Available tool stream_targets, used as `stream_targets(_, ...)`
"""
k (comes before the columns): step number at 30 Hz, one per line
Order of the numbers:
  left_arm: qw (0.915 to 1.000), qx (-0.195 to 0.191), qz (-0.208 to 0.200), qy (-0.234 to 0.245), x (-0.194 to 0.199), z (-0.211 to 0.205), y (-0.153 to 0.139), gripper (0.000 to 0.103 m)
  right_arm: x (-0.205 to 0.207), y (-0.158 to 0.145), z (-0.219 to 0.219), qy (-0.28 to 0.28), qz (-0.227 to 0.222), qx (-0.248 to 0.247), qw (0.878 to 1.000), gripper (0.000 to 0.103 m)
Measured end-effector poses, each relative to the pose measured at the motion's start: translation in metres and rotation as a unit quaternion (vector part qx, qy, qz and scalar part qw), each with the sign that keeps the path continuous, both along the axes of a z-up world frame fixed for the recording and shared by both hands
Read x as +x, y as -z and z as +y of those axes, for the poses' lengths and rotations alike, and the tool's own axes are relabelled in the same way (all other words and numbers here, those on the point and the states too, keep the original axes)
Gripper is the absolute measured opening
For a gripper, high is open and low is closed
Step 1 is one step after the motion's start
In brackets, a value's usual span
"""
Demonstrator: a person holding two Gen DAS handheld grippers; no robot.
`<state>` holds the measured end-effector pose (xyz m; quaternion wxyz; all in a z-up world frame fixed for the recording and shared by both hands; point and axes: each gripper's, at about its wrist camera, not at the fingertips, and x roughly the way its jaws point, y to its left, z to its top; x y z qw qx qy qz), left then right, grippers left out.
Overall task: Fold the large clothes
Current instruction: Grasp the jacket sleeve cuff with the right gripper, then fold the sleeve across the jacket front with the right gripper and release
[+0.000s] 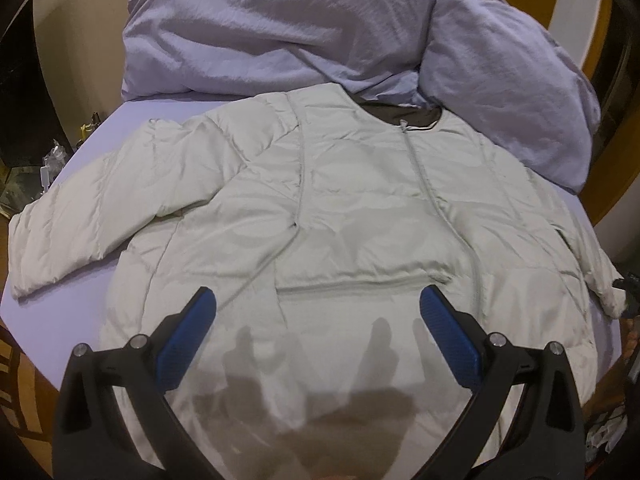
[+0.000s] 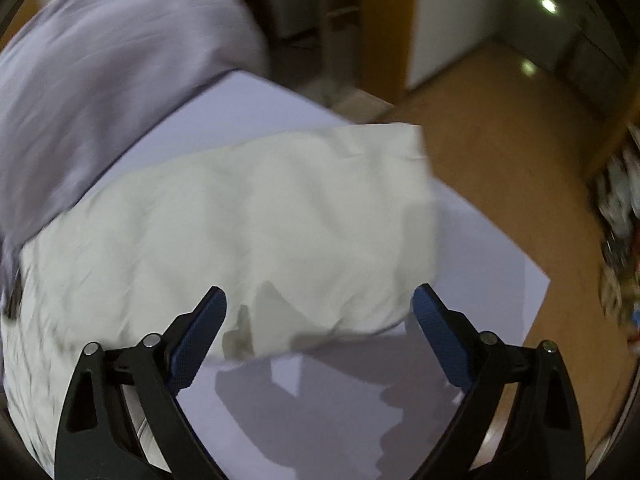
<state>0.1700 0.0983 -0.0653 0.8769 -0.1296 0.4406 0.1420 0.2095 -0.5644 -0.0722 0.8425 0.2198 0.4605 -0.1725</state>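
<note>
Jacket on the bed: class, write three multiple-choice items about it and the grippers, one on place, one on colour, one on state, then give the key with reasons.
1. Where does the jacket lie?
A. On the floor
B. Spread on the lavender bed sheet
C. Over a chair

2. What colour are the gripper fingers' pads?
A. Blue
B. Red
C. Yellow

3. What state is the left gripper in?
A. Shut on a sleeve
B. Shut on nothing
C. Open above the jacket

Key: 1 B, the pale jacket is flat on the sheet, in front of the rumpled duvet. 2 A, the pads show blue in both wrist views. 3 C, its fingers stand wide apart with nothing between; the right gripper is open too.
</note>
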Motion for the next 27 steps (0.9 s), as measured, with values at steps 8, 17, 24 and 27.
stream_targets(8, 0.9999, -0.004, 0.012, -0.002, 0.023, 0.018, 0.009, 0.101, 0.016, 0.018, -0.026, 0.029, 0.022, 0.038, 0.999, 0.082)
stream_targets(17, 0.9998, -0.01, 0.016, -0.005, 0.029, 0.032, 0.015, 0.101, 0.024, 0.024, -0.023, 0.023, 0.012, 0.051, 0.998, 0.043)
stream_targets(24, 0.9997, -0.019, 0.01, -0.015, 0.028, 0.047, 0.016, 0.101, 0.025, -0.014, 0.014, -0.019, -0.023, 0.02, 0.999, 0.017)
stream_targets(27, 0.9996, -0.022, 0.006, -0.017, 0.027, 0.054, 0.015, 0.101, 0.028, -0.041, 0.038, -0.051, -0.054, 0.018, 0.997, 0.017)
